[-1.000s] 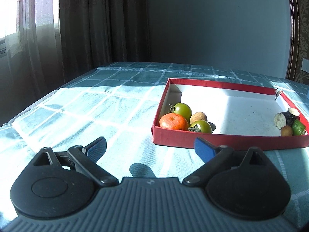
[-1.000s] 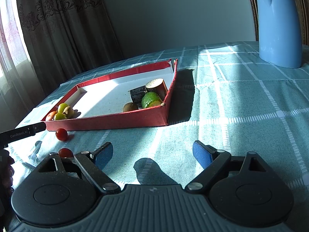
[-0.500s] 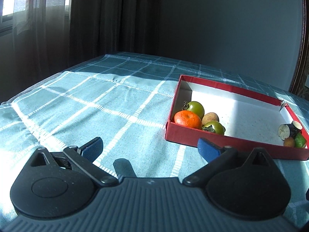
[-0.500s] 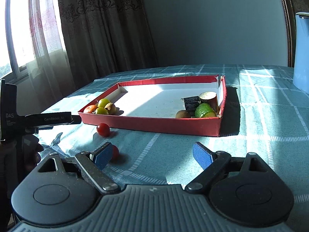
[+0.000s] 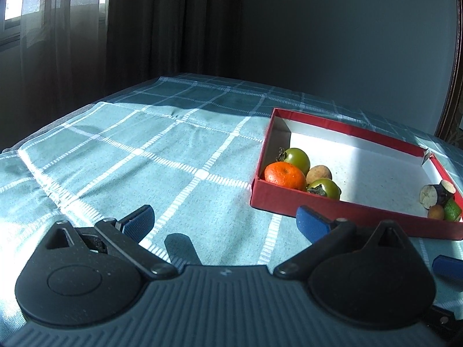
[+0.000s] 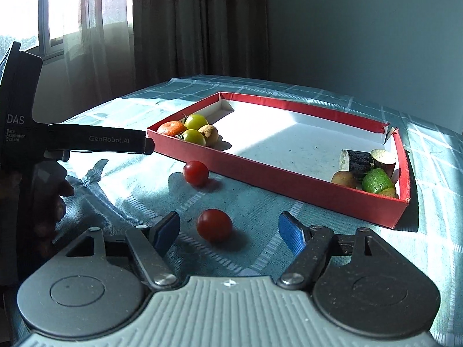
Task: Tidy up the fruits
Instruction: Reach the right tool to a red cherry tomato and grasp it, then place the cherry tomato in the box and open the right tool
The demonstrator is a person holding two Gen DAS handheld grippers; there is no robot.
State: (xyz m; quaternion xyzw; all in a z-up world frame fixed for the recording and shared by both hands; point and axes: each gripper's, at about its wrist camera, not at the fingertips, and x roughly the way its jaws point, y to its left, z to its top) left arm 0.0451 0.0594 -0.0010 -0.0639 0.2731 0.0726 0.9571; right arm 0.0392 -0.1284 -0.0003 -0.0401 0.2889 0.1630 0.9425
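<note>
A small red tomato (image 6: 214,225) lies on the cloth between the blue pads of my right gripper (image 6: 230,228), whose jaws are closing without touching it. A second red tomato (image 6: 196,173) sits just in front of the red box (image 6: 275,179). In the box's left corner are an orange (image 6: 171,128), two green tomatoes (image 6: 196,121) and a brown fruit (image 6: 209,134). Its right corner holds dark cut pieces (image 6: 358,159) and a green piece (image 6: 376,180). My left gripper (image 5: 225,219) hovers open and empty over the cloth, left of the box (image 5: 318,205).
A teal checked cloth (image 5: 144,159) covers the table. Curtains and a window stand behind at the left, a plain wall behind the box. The left gripper's black body (image 6: 95,141) and the hand holding it fill the left of the right wrist view.
My right gripper swung left across the table until the near tomato came between its jaws, which have narrowed. The left gripper rolled slightly and otherwise stayed put.
</note>
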